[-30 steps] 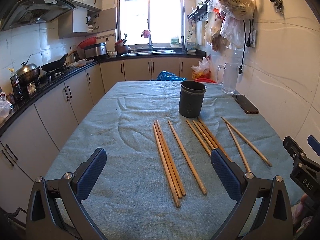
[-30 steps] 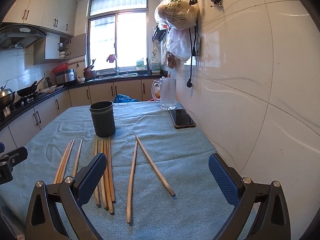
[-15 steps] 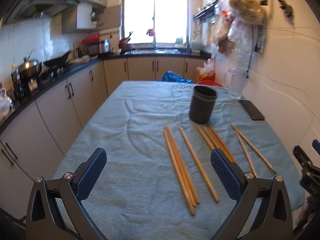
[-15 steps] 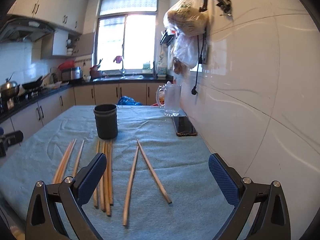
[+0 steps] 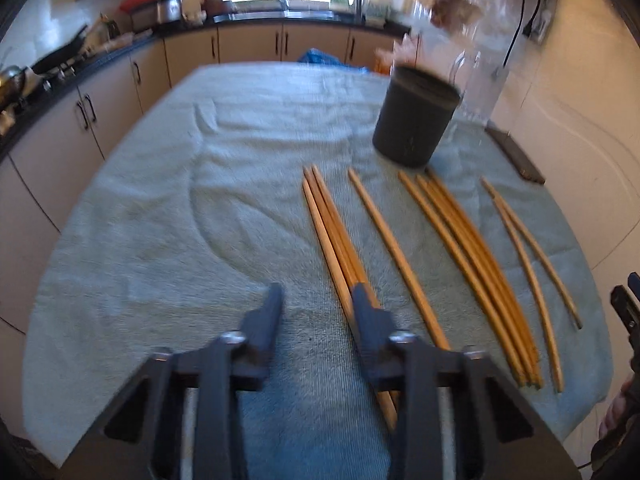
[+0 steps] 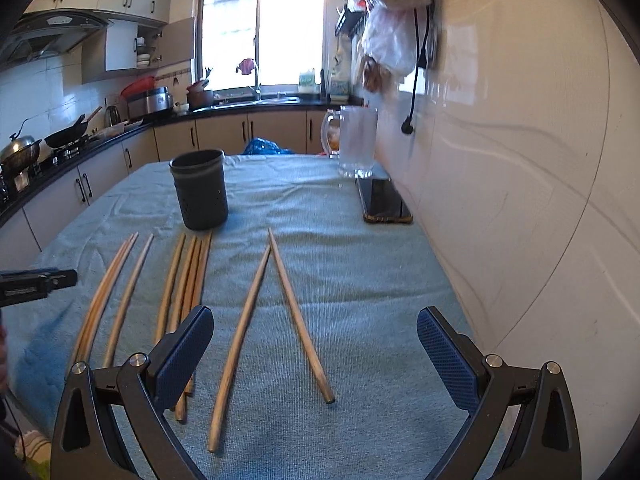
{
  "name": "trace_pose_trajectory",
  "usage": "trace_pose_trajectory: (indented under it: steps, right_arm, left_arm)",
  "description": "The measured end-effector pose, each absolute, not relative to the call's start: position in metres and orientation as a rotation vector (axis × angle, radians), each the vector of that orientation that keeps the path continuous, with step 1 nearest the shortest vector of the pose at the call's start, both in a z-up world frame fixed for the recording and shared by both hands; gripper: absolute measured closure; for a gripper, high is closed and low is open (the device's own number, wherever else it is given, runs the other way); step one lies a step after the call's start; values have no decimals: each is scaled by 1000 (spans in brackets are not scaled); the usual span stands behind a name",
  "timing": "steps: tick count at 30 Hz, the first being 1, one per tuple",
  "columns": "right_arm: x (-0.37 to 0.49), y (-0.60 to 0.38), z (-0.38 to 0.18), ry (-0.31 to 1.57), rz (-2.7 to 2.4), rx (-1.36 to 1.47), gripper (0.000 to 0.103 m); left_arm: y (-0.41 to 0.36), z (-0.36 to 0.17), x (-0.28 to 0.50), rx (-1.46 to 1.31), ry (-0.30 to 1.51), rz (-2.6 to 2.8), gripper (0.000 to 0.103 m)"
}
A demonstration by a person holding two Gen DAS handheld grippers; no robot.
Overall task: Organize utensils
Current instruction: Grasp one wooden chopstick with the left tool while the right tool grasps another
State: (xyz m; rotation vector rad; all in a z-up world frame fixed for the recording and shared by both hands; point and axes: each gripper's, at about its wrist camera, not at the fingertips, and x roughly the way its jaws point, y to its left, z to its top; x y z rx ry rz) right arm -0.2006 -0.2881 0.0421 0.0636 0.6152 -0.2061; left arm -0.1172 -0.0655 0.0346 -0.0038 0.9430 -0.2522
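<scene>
Wooden chopsticks (image 5: 336, 236) beside left gripper (image 5: 316, 300) half-closed fingers, right gripper (image 6: 316, 344) fingers spread, empty

A teal cloth (image 6: 360, 280) covers the bench. A clear glass pitcher (image 6: 356, 140) stands near the wall, a dark phone (image 6: 384, 200) lying flat just in front of it. Plastic bags (image 6: 388, 12) hang on the tiled wall; something blue (image 6: 264, 147), perhaps a bag, sits beyond the bench
</scene>
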Motion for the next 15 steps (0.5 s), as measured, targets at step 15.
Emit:
trace_pose_trajectory:
  steps: [15]
  right_arm:
    - [-182,-296,29,662,-210,101,0]
  left_arm:
    - [-72,35,-103,-55,971,-278,93]
